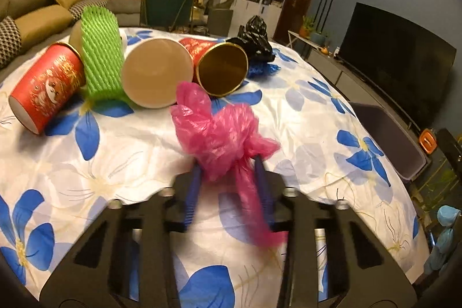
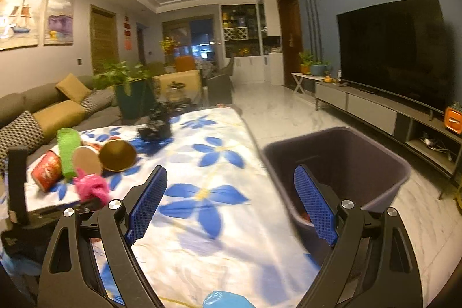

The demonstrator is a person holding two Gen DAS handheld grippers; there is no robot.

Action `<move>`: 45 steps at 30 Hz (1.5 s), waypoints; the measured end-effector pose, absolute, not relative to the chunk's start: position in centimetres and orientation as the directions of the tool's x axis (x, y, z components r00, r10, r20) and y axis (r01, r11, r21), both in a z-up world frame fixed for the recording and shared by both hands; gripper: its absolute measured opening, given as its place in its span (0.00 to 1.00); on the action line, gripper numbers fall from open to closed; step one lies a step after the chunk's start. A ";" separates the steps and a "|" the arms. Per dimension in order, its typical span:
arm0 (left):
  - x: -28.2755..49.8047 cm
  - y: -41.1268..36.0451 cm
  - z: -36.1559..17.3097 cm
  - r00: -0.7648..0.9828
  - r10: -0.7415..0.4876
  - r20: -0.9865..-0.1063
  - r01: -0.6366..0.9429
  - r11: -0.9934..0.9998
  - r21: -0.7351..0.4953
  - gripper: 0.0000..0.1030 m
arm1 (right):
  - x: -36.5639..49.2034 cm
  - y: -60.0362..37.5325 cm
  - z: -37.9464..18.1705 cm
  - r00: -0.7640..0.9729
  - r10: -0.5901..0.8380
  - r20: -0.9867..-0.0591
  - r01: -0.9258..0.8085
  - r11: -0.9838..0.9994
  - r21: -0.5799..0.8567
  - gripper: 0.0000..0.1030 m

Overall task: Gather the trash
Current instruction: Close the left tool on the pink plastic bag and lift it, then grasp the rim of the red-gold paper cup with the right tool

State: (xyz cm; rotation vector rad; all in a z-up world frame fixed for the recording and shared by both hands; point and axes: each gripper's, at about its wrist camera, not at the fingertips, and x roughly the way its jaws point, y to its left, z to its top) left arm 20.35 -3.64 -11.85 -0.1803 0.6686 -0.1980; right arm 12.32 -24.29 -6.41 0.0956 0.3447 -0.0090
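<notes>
Two grippers work over the flowered tablecloth [image 2: 219, 221]. The left gripper [image 1: 228, 163] reaches level across it, blue fingers pinched on the pink plastic bag [image 1: 219, 132], just above the cloth. The right gripper [image 2: 231, 198] hangs wide open, empty, beside the grey bin [image 2: 384, 152].

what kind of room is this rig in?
Most likely a home living room opening onto a dining area. A sofa with cushions stands behind the flower-print table, a large TV sits on a low console along the blue wall, and framed paintings hang opposite.
</notes>
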 end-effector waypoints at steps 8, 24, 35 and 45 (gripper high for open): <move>19.4 -2.4 -11.4 0.792 -0.253 -0.556 0.128 0.959 -0.253 0.08 | 13.7 -19.9 -6.3 0.938 0.083 -0.337 -0.064 0.996 0.065 0.78; 18.1 6.5 -7.3 0.903 -0.082 -0.422 -0.027 0.969 -0.245 0.08 | 21.4 -10.6 -7.2 0.874 0.273 -0.401 -0.243 0.962 0.124 0.47; 19.7 9.8 -6.0 0.930 -0.012 -0.367 -0.085 0.966 -0.245 0.08 | 26.7 -6.3 -8.2 0.812 0.323 -0.485 -0.282 0.946 0.158 0.27; 20.9 10.0 -6.8 0.924 -0.036 -0.381 -0.067 0.965 -0.254 0.08 | 28.5 -5.9 -8.7 0.769 0.363 -0.526 -0.296 0.932 0.211 0.07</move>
